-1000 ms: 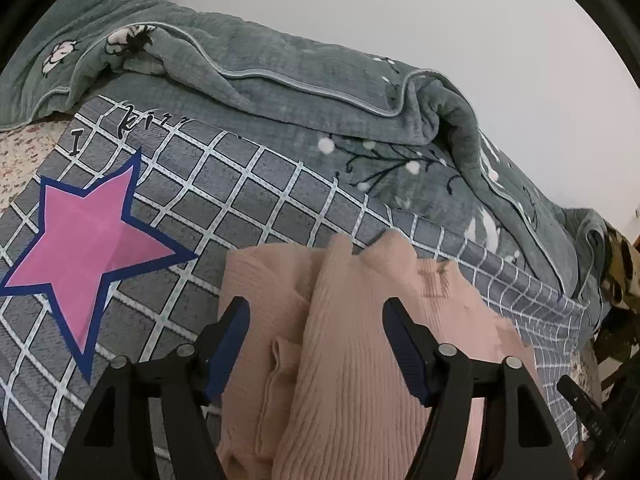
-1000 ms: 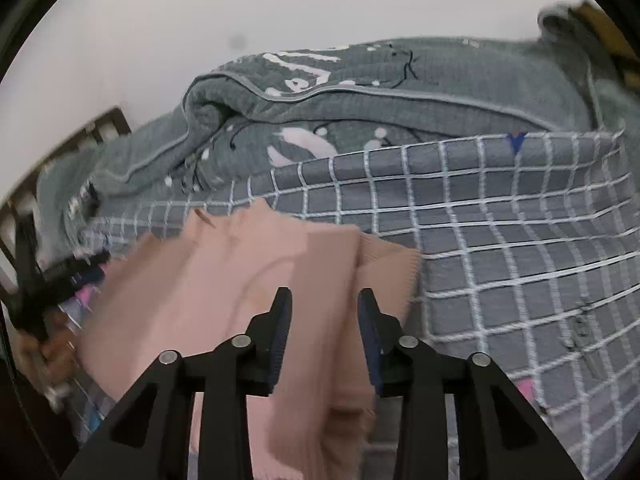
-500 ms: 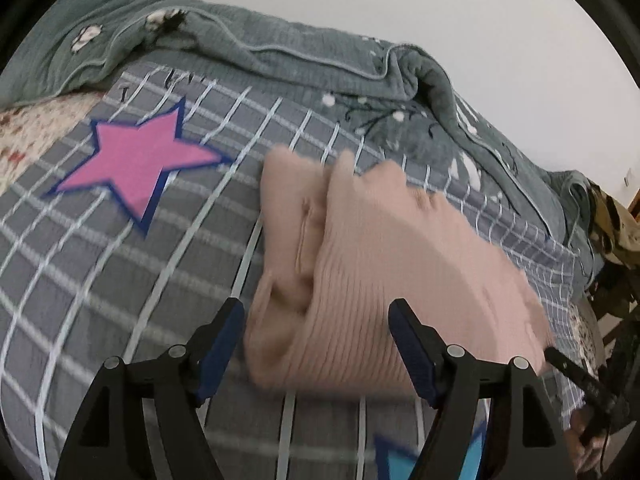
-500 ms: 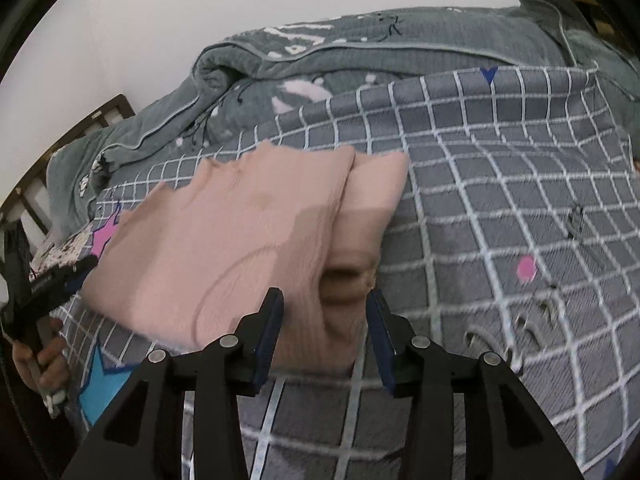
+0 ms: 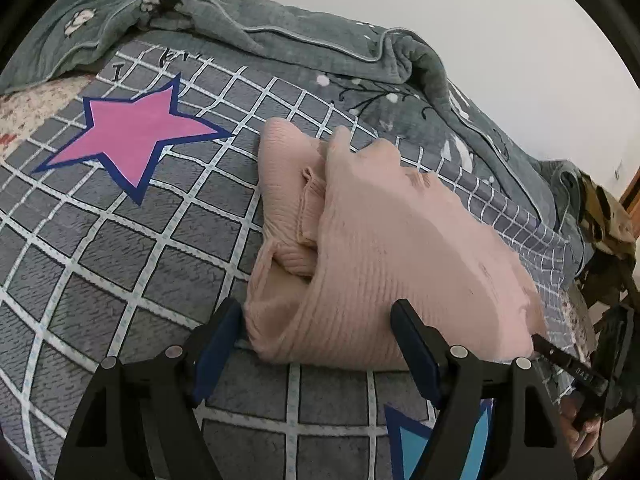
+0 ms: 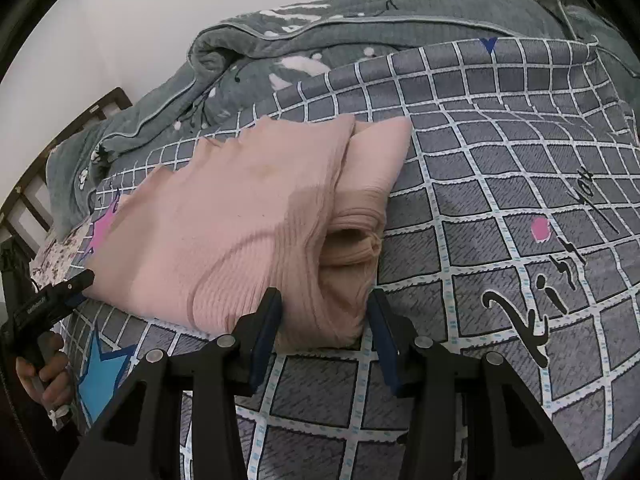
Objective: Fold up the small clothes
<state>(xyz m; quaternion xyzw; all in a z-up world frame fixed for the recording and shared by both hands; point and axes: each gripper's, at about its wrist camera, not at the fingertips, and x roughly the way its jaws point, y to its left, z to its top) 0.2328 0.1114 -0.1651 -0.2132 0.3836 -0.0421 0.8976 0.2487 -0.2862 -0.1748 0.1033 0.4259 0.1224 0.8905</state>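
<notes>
Left wrist view: left gripper (image 5: 320,344) angled down, fingers spread wide, astride the folded pink ribbed sweater's (image 5: 384,248) near edge, not pinching | right gripper (image 6: 326,328) angled down, fingers parted around sweater's other end, gripping nothing | sweater lies folded on checked bedspread (image 6: 500,184).

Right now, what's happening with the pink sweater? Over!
Both grippers open, jaws at near edge. Pink sweater folded, lying on checked blanket. Nothing in the way.
</notes>
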